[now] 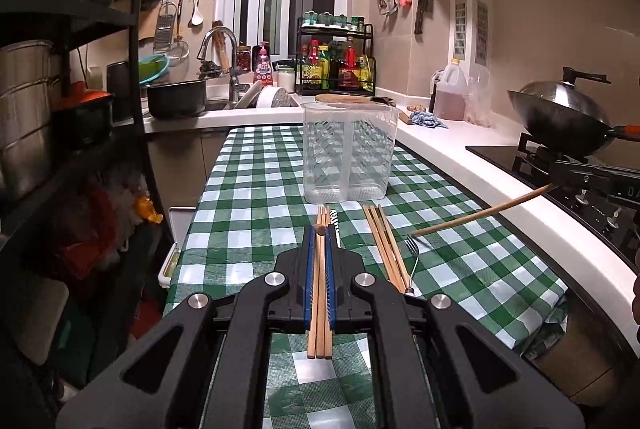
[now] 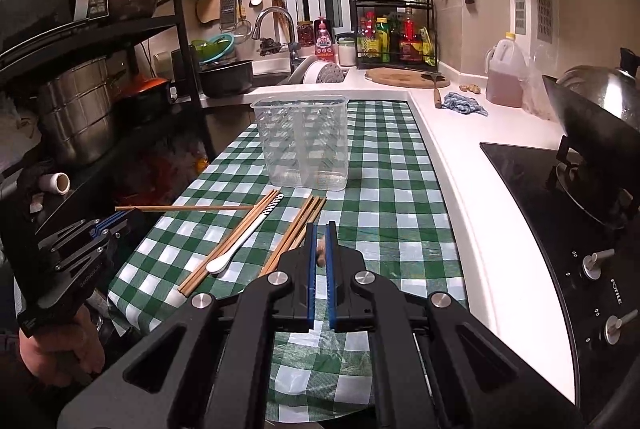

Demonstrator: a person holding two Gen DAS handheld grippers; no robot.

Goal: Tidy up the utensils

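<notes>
Two chopsticks are off the table (image 1: 248, 189) and in the air in front of the clear holder (image 1: 348, 149). One chopstick (image 2: 184, 207) is clamped in the left hand-held gripper (image 1: 319, 235), the other chopstick (image 1: 480, 211) in the right hand-held gripper (image 2: 320, 229). Each is pinched near one end and sticks out sideways toward the other.

Held so far off-centre, either stick could swivel between the pads or slide out on the way to the holder. The free tips point at each other, so they could cross and knock one loose. The holder looks light and empty; a tip catching its rim could tip or push it. It is split in two, so a stick could land in the wrong half.

The loose chopsticks (image 2: 296, 233), spoon (image 2: 244, 237) and fork (image 1: 414, 253) lie just in front of the holder, where a dropped stick would scatter them.
</notes>
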